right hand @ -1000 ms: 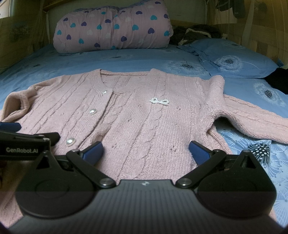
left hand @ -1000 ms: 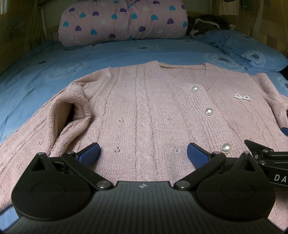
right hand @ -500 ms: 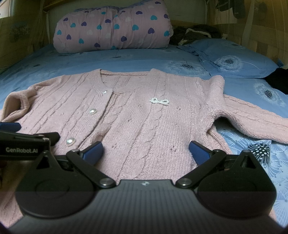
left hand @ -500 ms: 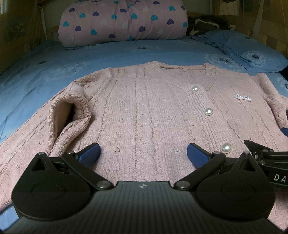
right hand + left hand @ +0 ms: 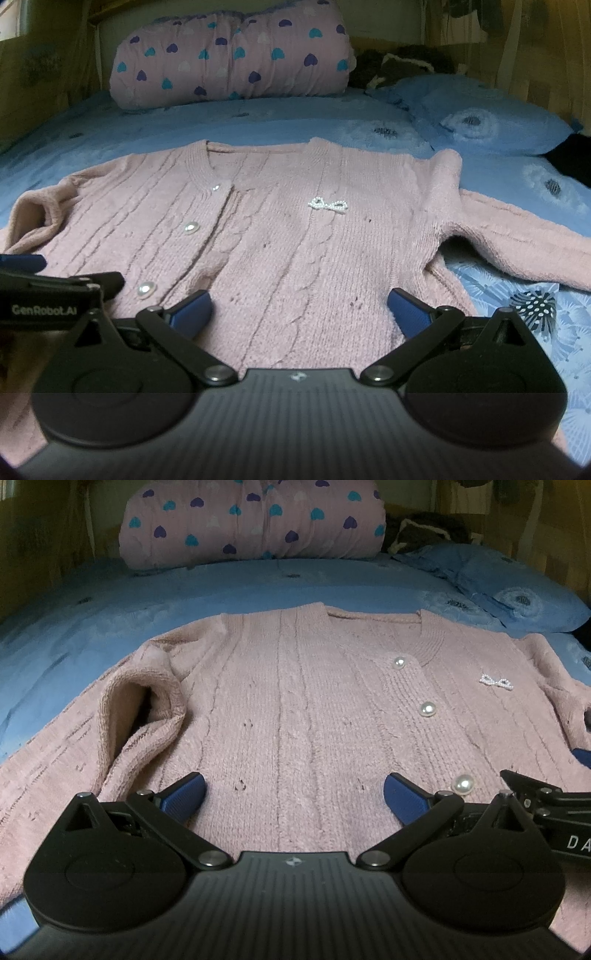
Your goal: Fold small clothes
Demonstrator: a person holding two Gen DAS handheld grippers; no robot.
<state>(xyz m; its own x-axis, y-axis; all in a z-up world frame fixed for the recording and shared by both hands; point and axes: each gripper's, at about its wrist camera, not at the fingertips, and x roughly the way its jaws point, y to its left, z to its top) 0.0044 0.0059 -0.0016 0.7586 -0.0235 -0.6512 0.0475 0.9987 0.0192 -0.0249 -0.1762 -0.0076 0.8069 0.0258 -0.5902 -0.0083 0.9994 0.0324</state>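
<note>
A pink knitted cardigan with pearl buttons and a small pearl bow lies spread flat, front up, on the blue bed. Its left sleeve runs out to the left with a raised fold at the armpit. Its right sleeve stretches out to the right. My left gripper hovers open over the left half of the hem, nothing between its blue pads. My right gripper stands open over the right half of the hem, also empty. Both grippers sit side by side, each seen at the edge of the other's view.
A rolled pink quilt with hearts lies across the head of the bed. A blue pillow sits at the back right, with dark clothing behind it and a black item at the far right. Wooden walls flank the bed.
</note>
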